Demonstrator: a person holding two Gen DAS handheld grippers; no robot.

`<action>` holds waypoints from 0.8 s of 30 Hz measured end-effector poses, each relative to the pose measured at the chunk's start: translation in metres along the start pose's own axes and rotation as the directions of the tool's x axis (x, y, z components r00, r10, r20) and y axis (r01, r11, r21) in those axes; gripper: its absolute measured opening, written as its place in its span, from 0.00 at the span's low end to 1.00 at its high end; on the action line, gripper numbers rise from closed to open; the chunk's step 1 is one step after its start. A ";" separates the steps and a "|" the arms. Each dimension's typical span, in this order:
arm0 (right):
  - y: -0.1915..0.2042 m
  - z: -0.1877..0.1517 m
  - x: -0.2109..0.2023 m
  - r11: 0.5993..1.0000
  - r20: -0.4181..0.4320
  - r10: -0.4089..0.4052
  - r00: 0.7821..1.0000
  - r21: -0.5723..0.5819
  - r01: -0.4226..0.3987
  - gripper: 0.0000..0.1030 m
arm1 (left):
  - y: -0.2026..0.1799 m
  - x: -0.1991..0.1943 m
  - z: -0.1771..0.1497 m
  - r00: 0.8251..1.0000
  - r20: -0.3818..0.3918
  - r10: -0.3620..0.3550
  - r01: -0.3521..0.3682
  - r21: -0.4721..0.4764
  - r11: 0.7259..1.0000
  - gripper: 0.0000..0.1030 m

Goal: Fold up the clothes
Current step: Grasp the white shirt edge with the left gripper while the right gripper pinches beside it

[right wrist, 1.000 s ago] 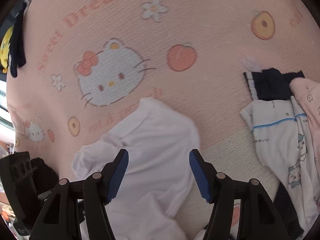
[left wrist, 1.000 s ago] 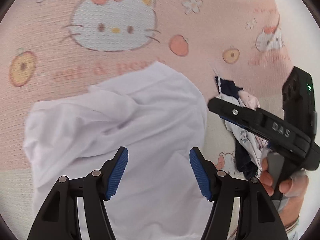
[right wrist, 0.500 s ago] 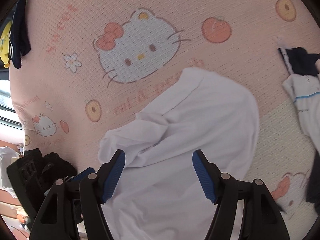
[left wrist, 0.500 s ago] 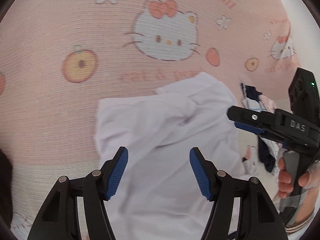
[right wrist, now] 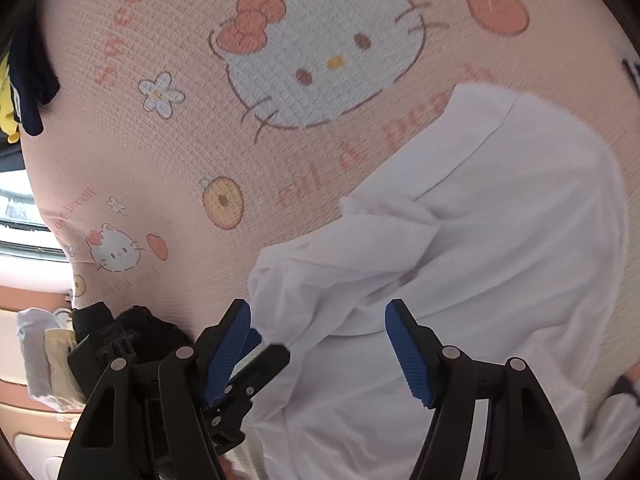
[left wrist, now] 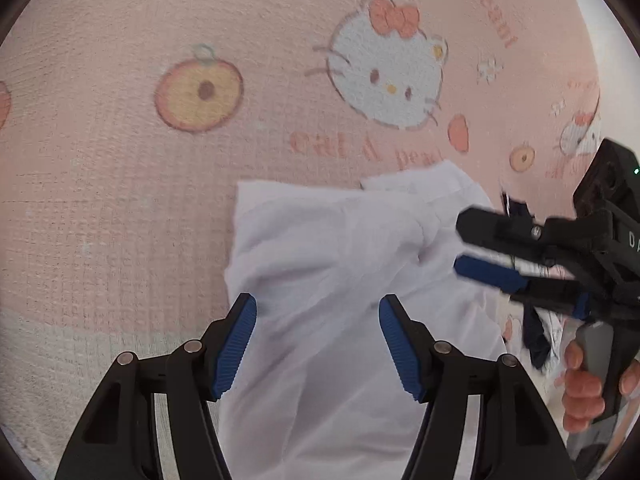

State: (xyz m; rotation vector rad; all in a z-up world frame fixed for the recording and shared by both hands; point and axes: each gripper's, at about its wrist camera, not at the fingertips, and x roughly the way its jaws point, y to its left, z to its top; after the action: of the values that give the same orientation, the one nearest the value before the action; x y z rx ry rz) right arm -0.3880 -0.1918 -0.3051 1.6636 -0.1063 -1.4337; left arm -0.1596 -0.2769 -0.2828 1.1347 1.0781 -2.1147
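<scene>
left wrist view
white shirt (left wrist: 340,280): rumpled on the pink cartoon-cat blanket (left wrist: 120,200), centre and near; one layer doubled over another, a seamed edge at the far right corner.
left gripper (left wrist: 318,344): blue pads spread wide, nothing between them, hovering over the near left part of the shirt.
right gripper (left wrist: 480,248): reaching in from the right above the shirt's right side, gap showing between its two fingers, empty; a hand (left wrist: 588,384) on the handle at near right.
other clothes (left wrist: 532,332): dark and printed pieces, mostly hidden behind the right gripper.

right wrist view
white shirt (right wrist: 480,260): spread from centre to right, a flap bunched across the middle, seam line running toward the far corner.
right gripper (right wrist: 318,344): pads well apart, holding nothing, poised over the bunched flap.
left gripper (right wrist: 248,364): low at near left, just beside the shirt's left edge.
dark garment (right wrist: 32,80): far left edge of the blanket, well apart from the shirt.

doing the fold well (judgement)
stage: partly doubled, still wrinkled; fits either a fold under way or a straightening before one.
grip: better to pinch one clear edge or corner per gripper, single layer only, not the bunched middle.
motion: keep both sides level and taut, lay the cloth flat before releasing.
risk: thin fabric may slip or drag a lower layer along.
</scene>
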 end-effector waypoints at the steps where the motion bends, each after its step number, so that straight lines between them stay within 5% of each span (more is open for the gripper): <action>1: 0.002 0.001 0.004 1.000 -0.009 0.013 1.000 0.004 -0.013 0.67 | 0.002 0.000 -0.001 1.000 0.014 -0.012 0.012 -0.005 1.000 0.60; 5: 0.014 -0.002 0.013 1.000 -0.024 0.026 0.999 -0.005 -0.026 0.67 | 0.004 -0.002 -0.001 0.997 0.072 -0.043 0.044 -0.008 0.999 0.50; 6: 0.017 0.001 0.013 1.000 -0.024 0.023 0.999 -0.008 -0.023 0.67 | 0.003 -0.002 -0.002 0.995 0.077 -0.059 0.060 -0.005 0.998 0.28; 7: 0.021 0.002 0.015 1.000 -0.022 0.022 1.000 -0.012 -0.022 0.67 | 0.002 -0.002 -0.003 0.994 0.083 -0.075 0.076 -0.002 0.997 0.16; 13: 0.034 0.009 0.020 1.000 -0.024 0.024 0.999 -0.013 -0.024 0.67 | -0.010 0.009 -0.007 0.993 0.056 -0.100 0.097 0.049 0.994 0.16; 24: 0.043 0.008 0.057 0.978 -0.017 -0.121 0.993 -0.173 0.116 0.66 | -0.015 0.019 -0.013 0.995 0.059 -0.084 0.081 0.052 0.995 0.16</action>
State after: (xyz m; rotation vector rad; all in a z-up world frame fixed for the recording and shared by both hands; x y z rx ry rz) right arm -0.3560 -0.2543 -0.3180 1.5682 0.1305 -1.4649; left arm -0.1746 -0.2586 -0.2978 1.0578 1.0669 -2.2364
